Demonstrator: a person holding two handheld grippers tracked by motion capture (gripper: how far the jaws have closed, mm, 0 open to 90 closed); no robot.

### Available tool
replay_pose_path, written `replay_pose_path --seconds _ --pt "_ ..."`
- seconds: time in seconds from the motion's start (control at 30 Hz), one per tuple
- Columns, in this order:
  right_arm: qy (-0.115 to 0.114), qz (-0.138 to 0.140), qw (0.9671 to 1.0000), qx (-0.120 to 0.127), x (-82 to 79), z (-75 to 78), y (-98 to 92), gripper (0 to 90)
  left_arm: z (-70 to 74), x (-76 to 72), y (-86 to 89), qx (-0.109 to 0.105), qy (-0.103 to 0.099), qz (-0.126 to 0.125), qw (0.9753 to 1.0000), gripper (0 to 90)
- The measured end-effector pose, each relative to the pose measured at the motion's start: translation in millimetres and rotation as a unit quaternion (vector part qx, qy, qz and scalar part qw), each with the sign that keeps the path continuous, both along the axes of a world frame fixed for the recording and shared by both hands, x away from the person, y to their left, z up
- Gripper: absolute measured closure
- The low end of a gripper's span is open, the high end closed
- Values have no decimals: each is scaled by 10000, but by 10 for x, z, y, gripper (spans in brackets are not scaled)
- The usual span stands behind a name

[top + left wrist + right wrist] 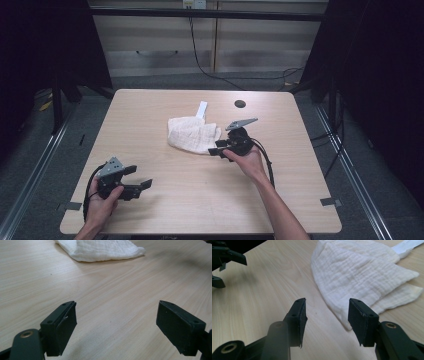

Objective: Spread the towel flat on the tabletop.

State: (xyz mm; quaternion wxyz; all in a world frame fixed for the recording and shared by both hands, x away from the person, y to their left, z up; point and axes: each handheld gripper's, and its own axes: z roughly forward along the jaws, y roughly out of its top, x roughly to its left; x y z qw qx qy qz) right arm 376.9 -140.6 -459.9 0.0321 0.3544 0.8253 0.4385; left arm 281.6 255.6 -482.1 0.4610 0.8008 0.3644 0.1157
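A crumpled white cloth lies near the middle of the wooden table, with a white strip sticking out at its far side. My right gripper sits at the cloth's near right corner, open, jaws pointing left. In the right gripper view the cloth spreads ahead of the right gripper, its edge reaching down beside the right-hand jaw, with nothing between the jaws. My left gripper is at the table's front left, wide open and empty. In the left gripper view the left gripper faces the distant cloth.
A dark round hole is in the tabletop at the far right. Black cables run on the floor behind the table. The left gripper appears at the right gripper view's top left. Bare wood lies between the two grippers.
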Motion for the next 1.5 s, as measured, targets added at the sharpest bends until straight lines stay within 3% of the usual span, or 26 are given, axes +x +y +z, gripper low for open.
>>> replay_pose_path --seconds 0.33,0.57,0.7,0.93,0.97,1.0,1.03,1.07,1.1,1.17,1.37,1.5 --pt "106 243 9991 -330 309 -146 154 639 4 3 18 -67 38 18 10000 166" --pt "177 159 9988 -439 383 -221 165 636 -4 6 1 -38 49 -6 10000 166" --pt "231 167 9975 -642 422 -331 196 627 -5 5 0 -34 59 -5 10000 167" --pt "195 183 9969 -738 426 -392 235 628 -6 8 2 -26 70 -16 10000 168" --pt "90 145 9966 -809 402 -400 238 683 -7 10 3 -6 70 -27 10000 169" --pt "90 145 9966 -809 402 -400 238 683 -7 10 3 -6 70 -27 10000 172" --pt "90 64 9968 -786 390 -409 228 760 -7 7 -1 -42 68 -26 10000 172" --pt "90 64 9968 -786 390 -409 228 760 -4 5 -1 -54 47 -33 10000 172" --pt "77 111 9966 -811 386 -413 219 830 -1 3 -1 -52 47 -49 10000 172" --pt "88 132 9965 -819 382 -413 217 848 -5 1 -8 -49 60 -54 10000 171" --pt "229 221 9966 -765 328 -410 202 879 -5 10 8 -83 70 -24 9999 171" --pt "320 199 9978 -539 253 -438 138 881 -6 13 8 -96 89 -12 9999 171"
